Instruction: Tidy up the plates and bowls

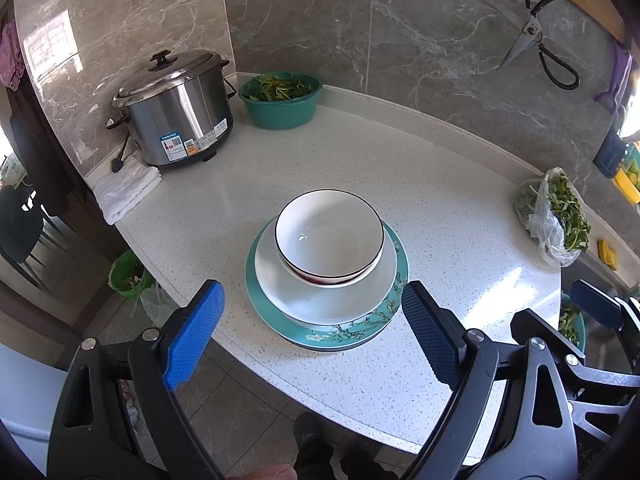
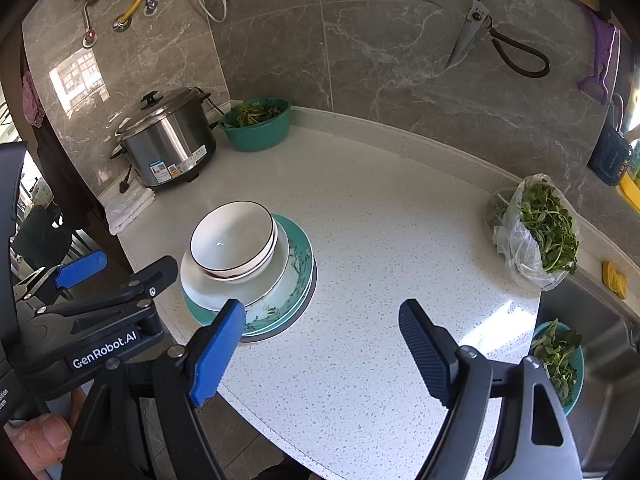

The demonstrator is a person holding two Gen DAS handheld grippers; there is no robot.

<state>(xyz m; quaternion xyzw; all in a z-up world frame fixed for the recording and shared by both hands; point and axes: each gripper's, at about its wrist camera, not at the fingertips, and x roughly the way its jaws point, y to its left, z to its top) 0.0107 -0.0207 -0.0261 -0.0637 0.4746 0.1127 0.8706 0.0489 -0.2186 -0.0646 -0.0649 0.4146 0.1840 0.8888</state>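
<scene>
Your left tool wide and empty above the stacked bowls on plates, your right tool wide and empty over bare surface

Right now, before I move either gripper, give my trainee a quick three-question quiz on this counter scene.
1. True or false: the black-rimmed bowl sits at the top of the stack.
2. What lies at the stack's bottom? A) white plate B) teal floral plate C) folded white towel
3. Fill in: the left gripper and right gripper are both ____, holding nothing.

Key: 1 true; 2 B; 3 open.
</scene>
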